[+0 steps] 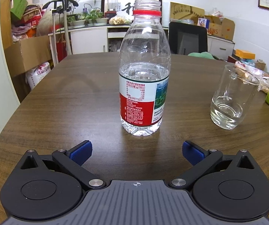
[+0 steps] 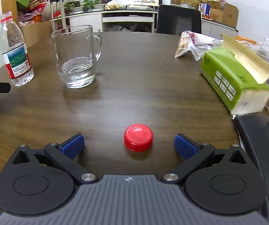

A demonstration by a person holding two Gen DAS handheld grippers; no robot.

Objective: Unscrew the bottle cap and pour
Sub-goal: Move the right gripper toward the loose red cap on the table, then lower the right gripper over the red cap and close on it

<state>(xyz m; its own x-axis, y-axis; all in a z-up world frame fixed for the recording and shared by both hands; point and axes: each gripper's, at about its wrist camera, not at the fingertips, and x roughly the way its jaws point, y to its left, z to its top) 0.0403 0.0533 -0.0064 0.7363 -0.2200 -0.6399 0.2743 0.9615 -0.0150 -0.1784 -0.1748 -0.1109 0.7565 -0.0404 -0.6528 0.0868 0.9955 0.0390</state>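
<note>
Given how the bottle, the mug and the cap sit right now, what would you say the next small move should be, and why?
Probably close the right gripper on the red cap to recap. The bottle stands upright and uncapped, the glass mug already holds some water, and the cap lies on the table between the open right jaws. The left gripper is open too, short of the bottle.

A: What makes up the matte black two-finger left gripper (image 1: 136,151)?

B: Two black link arms on silver pivot screws, each ending in a ribbed blue finger pad (image 1: 81,152). Behind the jaws sit two round black housings and a grey ridged plate with a small crosshair mark.

A: And the matte black two-finger right gripper (image 2: 129,146)?

B: Identical: ribbed blue finger pads (image 2: 72,147), silver screws, round black housings, grey ridged plate, crosshair centred behind the jaws.
</note>
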